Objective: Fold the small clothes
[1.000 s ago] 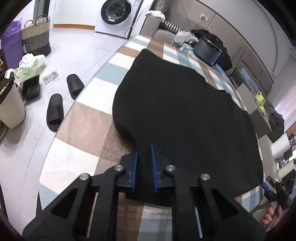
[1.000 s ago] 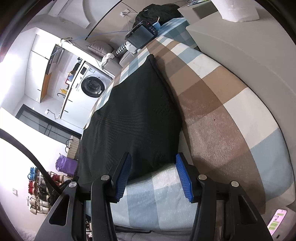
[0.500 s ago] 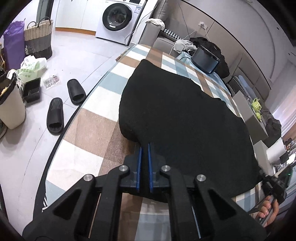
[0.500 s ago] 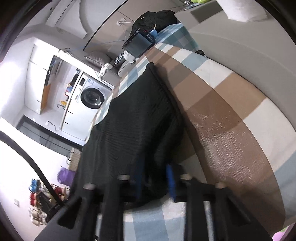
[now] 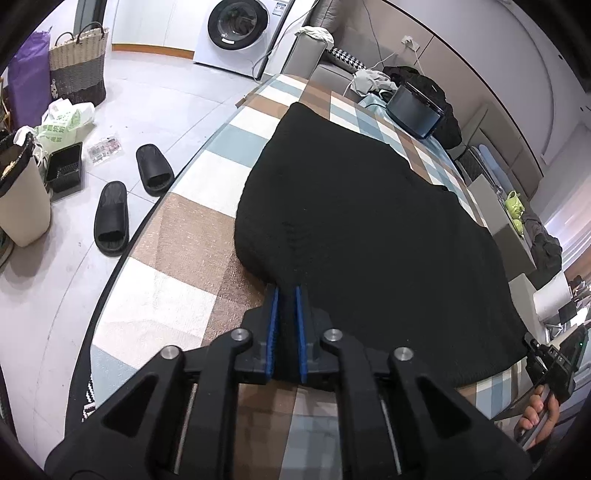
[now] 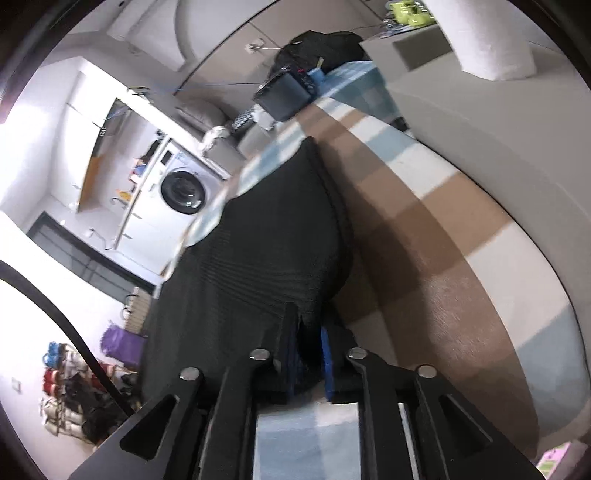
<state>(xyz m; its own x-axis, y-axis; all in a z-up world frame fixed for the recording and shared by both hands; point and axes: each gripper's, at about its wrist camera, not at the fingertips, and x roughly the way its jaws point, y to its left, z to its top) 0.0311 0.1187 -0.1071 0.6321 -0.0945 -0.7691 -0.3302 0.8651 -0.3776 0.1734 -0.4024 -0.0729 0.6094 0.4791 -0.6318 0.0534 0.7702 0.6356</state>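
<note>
A black knit garment (image 5: 369, 221) lies spread on the checked table cover (image 5: 177, 236). My left gripper (image 5: 286, 295) is shut on the garment's near left corner, its blue pads pinching the cloth. My right gripper (image 6: 308, 332) is shut on the near right corner of the same garment (image 6: 266, 251) and lifts it a little off the cover (image 6: 461, 295). The right gripper also shows at the far right of the left wrist view (image 5: 543, 358), held in a hand.
A black box (image 5: 415, 110) sits at the table's far end. Two black slippers (image 5: 110, 218), a bin (image 5: 18, 199), bags and a basket (image 5: 77, 66) lie on the floor at left. A washing machine (image 5: 240, 33) stands beyond. A grey cabinet (image 6: 498, 129) borders the table's right.
Both grippers have closed on the garment's near corners. The right one moved in from open and raised its corner; the left one pinched tighter and lifted slightly.
</note>
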